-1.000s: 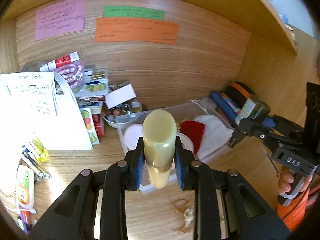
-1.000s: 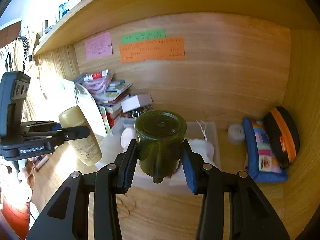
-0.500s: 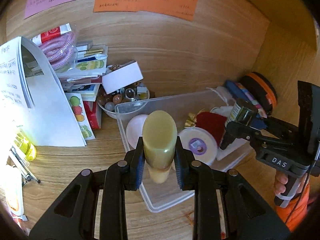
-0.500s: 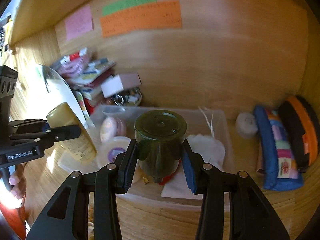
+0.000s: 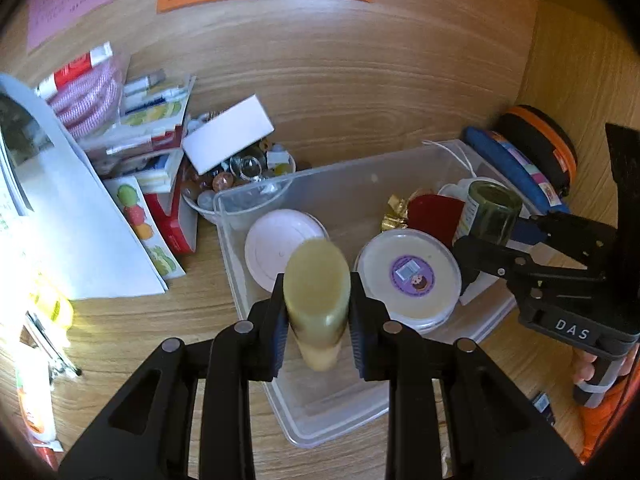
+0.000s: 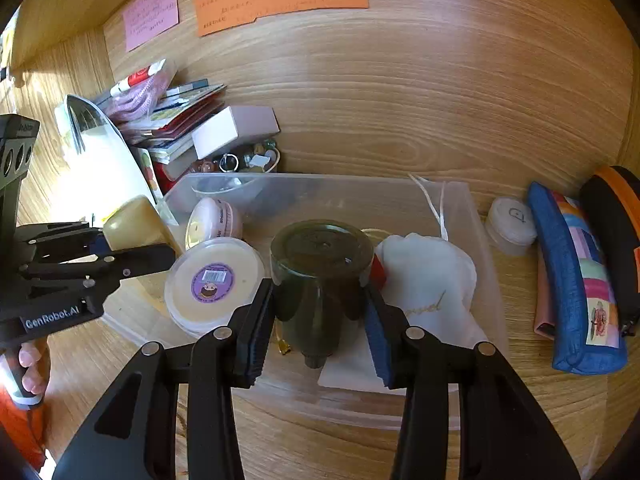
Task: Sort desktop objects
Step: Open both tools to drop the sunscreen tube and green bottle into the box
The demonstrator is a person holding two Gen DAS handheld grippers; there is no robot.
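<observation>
My left gripper (image 5: 318, 308) is shut on a pale yellow bottle (image 5: 317, 292) and holds it above the near left part of a clear plastic bin (image 5: 320, 412). My right gripper (image 6: 320, 312) is shut on a dark green jar (image 6: 322, 280) held over the middle of the bin (image 6: 480, 248). The jar also shows in the left wrist view (image 5: 490, 212), and the yellow bottle in the right wrist view (image 6: 134, 222). In the bin lie a round cream tub with a purple label (image 6: 214, 276), a pink round case (image 6: 214, 218), a white pouch (image 6: 432, 280) and a red item (image 5: 434, 210).
A stack of booklets and packets (image 5: 140, 136), a white box (image 5: 228, 132) over a bowl of trinkets (image 6: 240, 160) and a big white paper (image 5: 76, 232) lie left of the bin. A small white pot (image 6: 512, 224), a blue pencil case (image 6: 576, 280) and a black-orange case (image 6: 616, 236) lie right.
Both grippers have moved forward and down over the bin with their loads. The bin now fills more of both views.
</observation>
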